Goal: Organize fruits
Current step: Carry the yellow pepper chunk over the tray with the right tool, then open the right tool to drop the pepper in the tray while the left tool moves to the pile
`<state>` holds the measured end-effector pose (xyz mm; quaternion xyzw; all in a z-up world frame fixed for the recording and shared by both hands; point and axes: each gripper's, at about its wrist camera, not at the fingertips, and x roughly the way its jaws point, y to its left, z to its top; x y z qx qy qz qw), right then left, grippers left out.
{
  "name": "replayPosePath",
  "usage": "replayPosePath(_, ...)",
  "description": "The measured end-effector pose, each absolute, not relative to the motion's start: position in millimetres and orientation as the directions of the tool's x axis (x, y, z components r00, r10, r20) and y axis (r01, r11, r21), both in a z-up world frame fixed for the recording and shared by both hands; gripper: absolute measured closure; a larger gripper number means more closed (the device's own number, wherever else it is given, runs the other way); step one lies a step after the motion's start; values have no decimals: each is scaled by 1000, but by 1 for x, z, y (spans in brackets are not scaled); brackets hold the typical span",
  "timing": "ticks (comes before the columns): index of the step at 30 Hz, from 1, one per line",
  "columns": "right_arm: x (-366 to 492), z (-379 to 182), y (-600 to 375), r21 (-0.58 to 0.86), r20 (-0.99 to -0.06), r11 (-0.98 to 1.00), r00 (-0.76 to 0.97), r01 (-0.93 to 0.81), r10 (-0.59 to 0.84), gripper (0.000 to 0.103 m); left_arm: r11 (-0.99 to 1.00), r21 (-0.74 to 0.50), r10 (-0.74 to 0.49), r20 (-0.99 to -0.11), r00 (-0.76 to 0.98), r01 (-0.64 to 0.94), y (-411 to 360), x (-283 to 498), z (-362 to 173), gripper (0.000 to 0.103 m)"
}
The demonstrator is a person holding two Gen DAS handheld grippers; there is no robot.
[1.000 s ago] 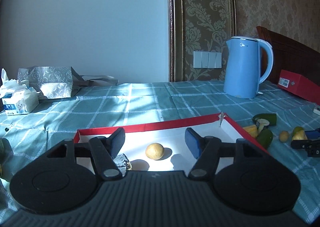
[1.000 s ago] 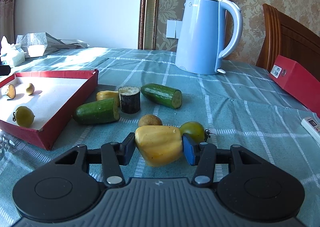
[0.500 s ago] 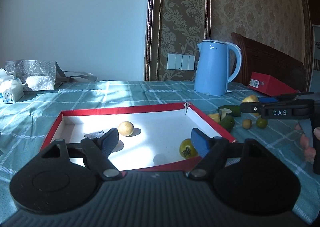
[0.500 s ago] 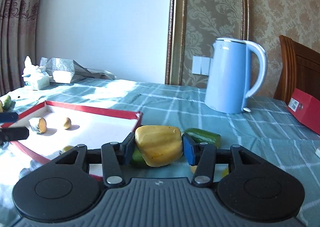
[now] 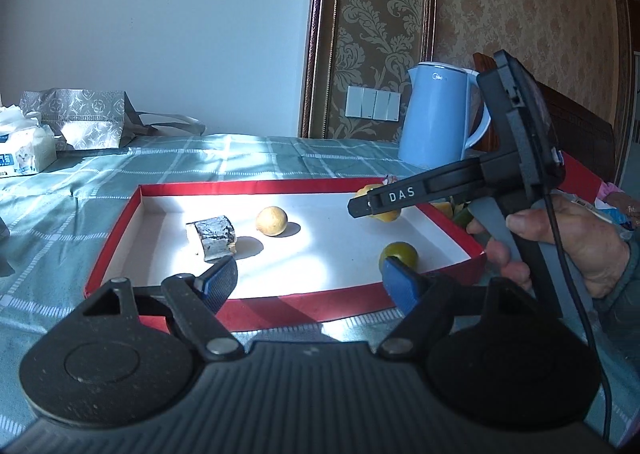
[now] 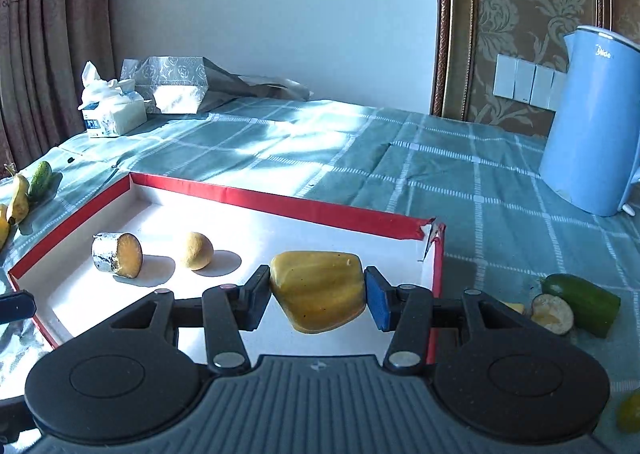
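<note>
A red-rimmed white tray lies on the teal checked cloth. In it are a small round yellow fruit, a cut dark-skinned piece and a green-yellow fruit. My right gripper is shut on a yellow pepper and holds it above the tray's right part; the gripper also shows in the left wrist view. My left gripper is open and empty at the tray's near rim.
A blue kettle stands at the back right. Cucumber pieces lie right of the tray, a banana and a cucumber to its left. A tissue box and a silver bag sit at the back left.
My right gripper has carried the yellow pepper left from the table to above the tray. My left gripper has drawn back from inside the tray to its near rim.
</note>
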<state>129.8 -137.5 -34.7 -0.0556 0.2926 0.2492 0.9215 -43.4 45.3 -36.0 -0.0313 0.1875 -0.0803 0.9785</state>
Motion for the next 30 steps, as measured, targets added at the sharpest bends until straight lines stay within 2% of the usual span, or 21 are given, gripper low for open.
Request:
replayPosePath(5,140,-46,-130,89,-617,871,660,-483,429,52,984,-81,-176,-373,911,157,43,-43,-38,26)
replayPosePath(7,138,-47,-132,105,-601,869,666,-483,442,51,984,-84,-177,-377,909,157,41,-42,-37,26)
replayPosePath(10,127,-34,-153,168,-542,869,692,-465,476,46,983,-81,-186,-377,908,167,36,-42,-36,26)
replayPosePath(12,109,-21,-183,204,-455,872,746,-444,486,42,980,-73,-197,-381,903,183,29,-41,-34,26)
replayPosePath(14,89,-15,-216,172,-392,916,828,-363,402,42,975,-71,-223,-378,899,212,21,-41,-32,26)
replayPosePath(16,69,-18,-249,104,-342,969,907,-224,246,40,967,-76,-253,-375,892,242,11,-41,-30,26)
replayPosePath(18,55,-26,-280,24,-314,998,948,-53,58,37,956,-79,-291,-375,880,282,-4,-39,-27,26)
replayPosePath(19,51,-30,-295,1,-305,1000,952,22,-20,32,949,-70,-311,-371,875,308,-13,-38,-26,25)
replayPosePath(21,49,-39,-327,-8,-327,990,935,141,-136,27,937,-52,-339,-365,867,344,-32,-37,-24,25)
replayPosePath(26,55,-48,-375,25,-416,971,885,240,-208,21,910,-19,-390,-374,841,414,-83,-21,-20,25)
replayPosePath(28,61,-51,-379,18,-453,967,865,253,-218,10,903,-18,-402,-387,830,428,-101,-10,-20,24)
replayPosePath(30,62,-53,-377,20,-469,971,860,240,-203,9,911,-8,-381,-399,834,412,-115,3,-20,24)
